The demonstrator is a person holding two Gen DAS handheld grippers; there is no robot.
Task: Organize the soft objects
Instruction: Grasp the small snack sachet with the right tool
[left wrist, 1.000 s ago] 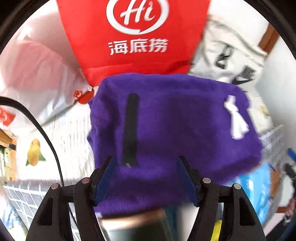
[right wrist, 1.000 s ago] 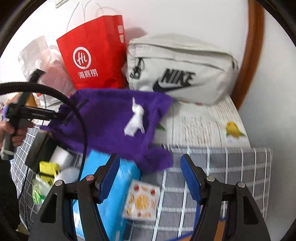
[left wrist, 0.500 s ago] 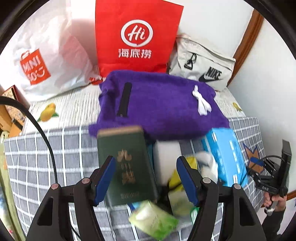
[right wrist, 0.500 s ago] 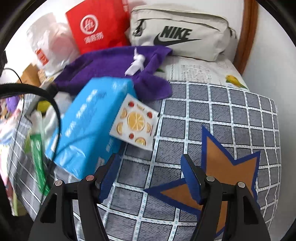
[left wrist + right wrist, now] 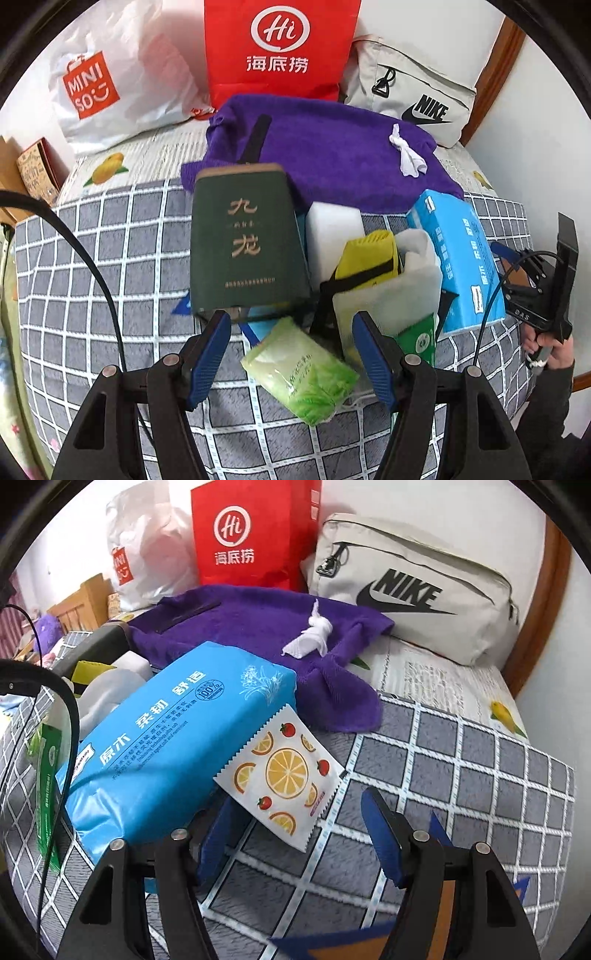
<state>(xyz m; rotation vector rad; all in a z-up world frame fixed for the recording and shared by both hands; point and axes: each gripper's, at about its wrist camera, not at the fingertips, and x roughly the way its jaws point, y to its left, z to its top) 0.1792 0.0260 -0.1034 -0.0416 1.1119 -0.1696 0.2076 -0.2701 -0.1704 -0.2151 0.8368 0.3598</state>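
Observation:
A folded purple towel with a white tag lies at the back of the bed; it also shows in the right wrist view. In front of it sits a pile: a dark green book, a white sponge block, a yellow item, a blue tissue pack, a green wipes pack, and an orange-print sachet. My left gripper is open above the green pack. My right gripper is open just before the sachet.
A red paper bag, a white Miniso bag and a grey Nike pouch lean on the wall behind. The grey checked blanket covers the bed. The right gripper shows in the left wrist view.
My left gripper has let go of the purple towel, left at the back, and pulled back toward the pile. My right gripper has dropped lower, close to the blue pack and sachet.

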